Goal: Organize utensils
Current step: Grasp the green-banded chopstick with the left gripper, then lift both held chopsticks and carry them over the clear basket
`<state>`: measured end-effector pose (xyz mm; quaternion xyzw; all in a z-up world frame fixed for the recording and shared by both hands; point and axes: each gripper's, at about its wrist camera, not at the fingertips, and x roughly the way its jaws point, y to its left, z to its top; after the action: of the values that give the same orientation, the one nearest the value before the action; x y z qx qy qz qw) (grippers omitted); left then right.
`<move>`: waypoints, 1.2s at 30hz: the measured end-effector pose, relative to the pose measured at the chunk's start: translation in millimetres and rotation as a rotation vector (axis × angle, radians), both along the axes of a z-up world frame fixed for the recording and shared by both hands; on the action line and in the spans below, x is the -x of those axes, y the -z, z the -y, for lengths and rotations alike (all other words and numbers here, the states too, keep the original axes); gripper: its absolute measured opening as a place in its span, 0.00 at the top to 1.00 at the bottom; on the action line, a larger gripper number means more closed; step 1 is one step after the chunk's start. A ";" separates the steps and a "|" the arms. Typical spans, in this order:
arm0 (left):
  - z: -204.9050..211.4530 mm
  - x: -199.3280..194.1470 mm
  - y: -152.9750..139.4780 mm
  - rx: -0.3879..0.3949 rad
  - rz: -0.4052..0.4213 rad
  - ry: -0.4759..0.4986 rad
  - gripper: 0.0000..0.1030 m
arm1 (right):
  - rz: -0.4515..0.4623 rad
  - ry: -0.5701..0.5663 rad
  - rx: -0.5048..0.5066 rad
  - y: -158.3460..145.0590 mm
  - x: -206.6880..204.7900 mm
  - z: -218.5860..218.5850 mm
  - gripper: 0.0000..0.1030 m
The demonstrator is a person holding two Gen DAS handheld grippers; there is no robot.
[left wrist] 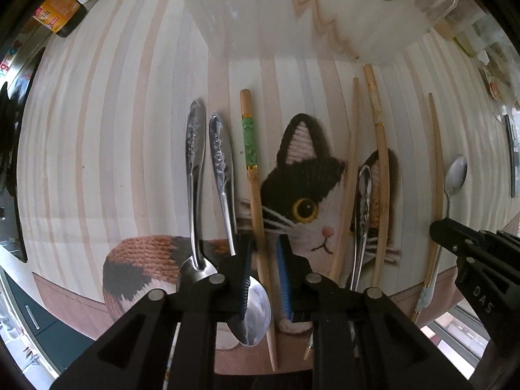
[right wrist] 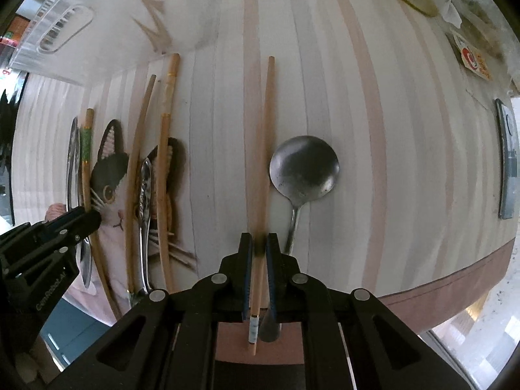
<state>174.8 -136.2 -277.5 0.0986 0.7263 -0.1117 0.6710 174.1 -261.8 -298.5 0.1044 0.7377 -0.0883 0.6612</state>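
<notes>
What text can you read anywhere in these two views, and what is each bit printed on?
"DAS": moulded on the body of the right claw, seen from the left wrist view.
"GenRobot.AI", roughly; partly dim: on the body of the left claw, right wrist view.
Bottle label: print too blurred to read.
Red-and-white packet: characters too small to read.

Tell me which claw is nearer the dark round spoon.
Right. The right claw sits just beside the dark round spoon, straddling a chopstick; the left claw is far off over the cat picture.

Bench point(right wrist: 406, 130): striped cloth cover.
On it: cat mat point(left wrist: 302, 195), spoons point(left wrist: 195, 169), chopsticks point(left wrist: 256, 195), clear tray point(left wrist: 292, 9), bottle point(left wrist: 58, 13).
</notes>
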 end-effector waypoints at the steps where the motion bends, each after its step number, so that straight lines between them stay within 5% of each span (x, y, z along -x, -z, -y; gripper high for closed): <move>1: -1.2 -5.3 0.0 -0.001 0.000 0.002 0.86 | -0.002 -0.004 0.008 1.1 -1.3 0.2 0.91; 19: -33.4 -22.8 -4.4 0.005 0.026 -0.031 0.96 | 0.052 -0.008 0.063 -8.2 15.5 -15.3 0.93; 36: -45.7 -9.9 -116.3 0.093 0.247 -0.010 0.96 | 0.246 0.046 -0.012 -105.7 36.2 -2.9 0.93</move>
<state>184.7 -90.5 -161.2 0.0769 0.6327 -0.1287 0.7598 137.8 -258.9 -192.8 0.1353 0.6488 -0.0857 0.7439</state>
